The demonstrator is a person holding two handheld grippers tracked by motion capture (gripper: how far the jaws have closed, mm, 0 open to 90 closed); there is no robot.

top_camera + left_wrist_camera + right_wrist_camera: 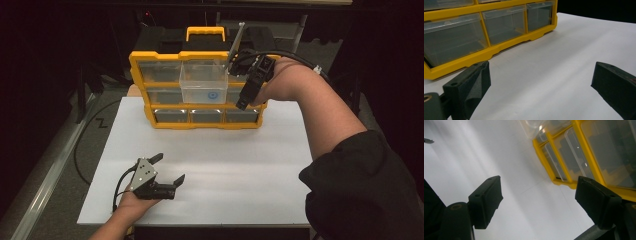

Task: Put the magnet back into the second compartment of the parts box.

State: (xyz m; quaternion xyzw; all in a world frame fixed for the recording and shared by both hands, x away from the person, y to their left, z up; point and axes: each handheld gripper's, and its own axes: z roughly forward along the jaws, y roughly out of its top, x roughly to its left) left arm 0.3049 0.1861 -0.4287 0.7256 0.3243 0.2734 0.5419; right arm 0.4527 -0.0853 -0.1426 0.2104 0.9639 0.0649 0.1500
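A clear drawer sticks out of the middle of the yellow organizer, pulled well forward from its slot, at the far edge of the white worktop. The right claw hangs just beside the drawer's right side, raised before the organizer's right drawers, jaws apart and empty. The left claw rests low near the worktop's front left, well apart from the organizer, its jaws also spread wide with nothing between them.
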